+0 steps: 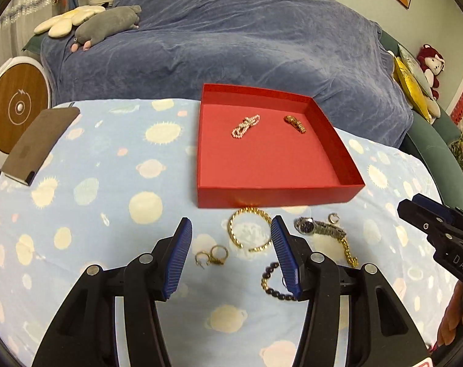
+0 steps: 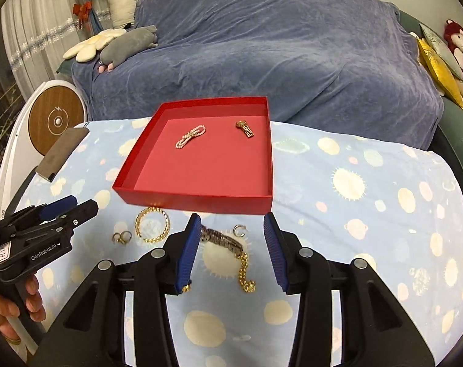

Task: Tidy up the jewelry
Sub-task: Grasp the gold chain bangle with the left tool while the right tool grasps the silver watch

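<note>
Both our grippers, left gripper (image 1: 231,253) and right gripper (image 2: 231,250), gape empty. Two pieces in red box (image 1: 277,197); next we pinch gold bracelet (image 1: 249,232).

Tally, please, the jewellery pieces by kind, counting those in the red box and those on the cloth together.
Watches: 2, the gold watch and the silver watch
Beaded strands: 2, the pearl strand and the dark bead bracelet
Gold chains: 2, the looped chain and the straight chain
Small hoops: 3, the gold hoop pair and the silver hoop
Total: 9
</note>
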